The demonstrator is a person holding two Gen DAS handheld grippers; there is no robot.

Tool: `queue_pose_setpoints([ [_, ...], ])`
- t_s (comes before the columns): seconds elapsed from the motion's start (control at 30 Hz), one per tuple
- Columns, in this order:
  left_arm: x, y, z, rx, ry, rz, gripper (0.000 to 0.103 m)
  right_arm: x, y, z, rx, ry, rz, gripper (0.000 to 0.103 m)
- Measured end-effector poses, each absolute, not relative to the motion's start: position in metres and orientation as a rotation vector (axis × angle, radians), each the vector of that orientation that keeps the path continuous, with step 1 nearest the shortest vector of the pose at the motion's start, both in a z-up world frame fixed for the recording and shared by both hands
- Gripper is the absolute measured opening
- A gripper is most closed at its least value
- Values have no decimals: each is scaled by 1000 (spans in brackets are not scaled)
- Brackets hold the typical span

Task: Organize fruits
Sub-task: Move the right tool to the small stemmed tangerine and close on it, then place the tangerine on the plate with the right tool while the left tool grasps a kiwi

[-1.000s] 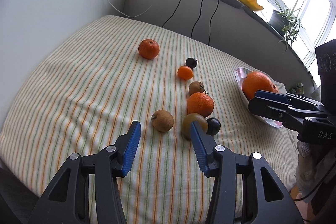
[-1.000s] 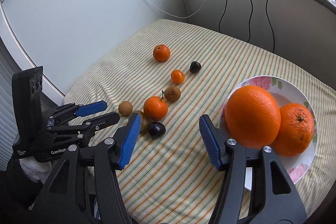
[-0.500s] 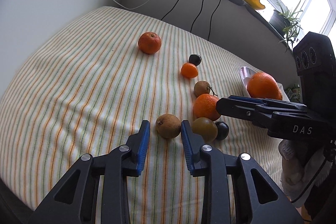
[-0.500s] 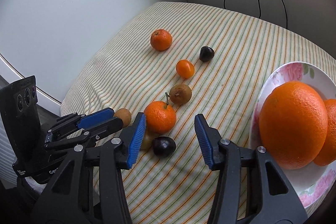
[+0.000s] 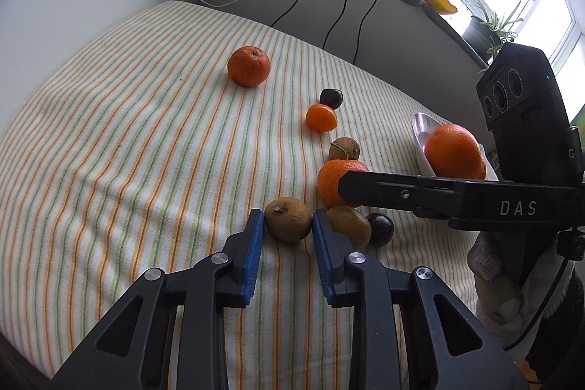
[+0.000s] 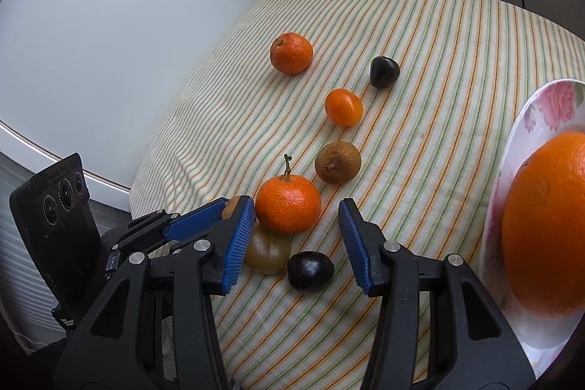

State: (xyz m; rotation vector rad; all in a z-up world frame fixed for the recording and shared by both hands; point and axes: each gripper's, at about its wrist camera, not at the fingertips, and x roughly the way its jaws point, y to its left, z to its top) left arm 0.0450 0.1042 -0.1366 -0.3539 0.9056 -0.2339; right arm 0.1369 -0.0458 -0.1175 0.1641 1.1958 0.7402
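Note:
On the striped cloth [image 5: 146, 141], my left gripper [image 5: 287, 216] has its blue pads pressed on both sides of a wrinkled brown fruit [image 5: 289, 225], its jaws just closing on it. My right gripper [image 6: 297, 220] stands open around a stemmed mandarin [image 6: 288, 209]. Its left pad touches the mandarin's skin and its right pad is apart from it. An olive-yellow fruit [image 6: 267, 251] and a dark plum [image 6: 310, 270] lie just under the right gripper. The flowered plate [image 6: 541, 105] at the right holds a large orange [image 6: 548, 225].
Further back lie a second brown fruit [image 6: 337, 162], a small orange fruit [image 6: 343, 106], another dark plum [image 6: 384, 71] and a mandarin [image 6: 291, 53]. The white wall [image 6: 109, 24] borders the cloth on the left. Cables [image 5: 329, 24] hang at the back.
My left gripper's jaws came together around the brown fruit. My right gripper dropped and moved left from beside the plate to straddle the stemmed mandarin, its jaws narrowing a little.

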Motion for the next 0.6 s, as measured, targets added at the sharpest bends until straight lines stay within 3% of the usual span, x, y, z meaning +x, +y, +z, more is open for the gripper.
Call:
queue_pose_setpoints([
  [0.13, 45, 104, -136, -350, 903, -232, 26, 137, -40, -120, 166, 1194, 755, 40],
  [0.6, 44, 104, -131, -348, 888, -218, 25, 129, -53, -102, 167, 1137, 751, 39],
])
